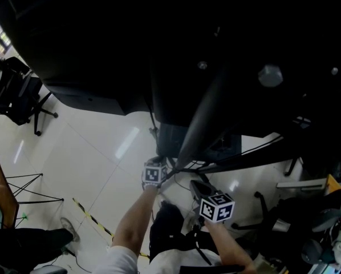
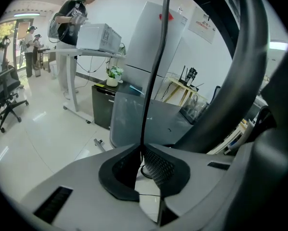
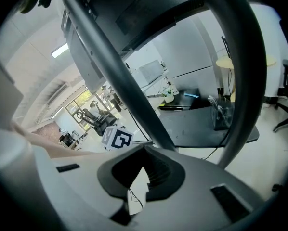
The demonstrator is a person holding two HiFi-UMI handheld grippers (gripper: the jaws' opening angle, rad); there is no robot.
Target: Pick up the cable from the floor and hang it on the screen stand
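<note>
A thin black cable (image 2: 156, 71) drops from the top of the left gripper view straight into my left gripper (image 2: 143, 150), which is shut on it at the pad tips. In the head view the left gripper (image 1: 169, 169) sits beside the screen stand's dark slanted tube (image 1: 199, 124), under the black back of the screen (image 1: 159, 39). My right gripper (image 1: 195, 184) is just to its right, jaws shut (image 3: 145, 154), with nothing visible between the pads. The stand's thick tubes (image 3: 134, 90) cross close in front of it, and the left gripper's marker cube (image 3: 117, 139) shows behind.
The stand's grey base plate (image 2: 134, 117) lies on the white floor. An office chair (image 1: 22, 99) stands far left, another chair (image 1: 284, 210) at right. Yellow-black tape (image 1: 90, 216) crosses the floor. A person (image 2: 72, 18) stands at a desk with a white box (image 2: 98, 36).
</note>
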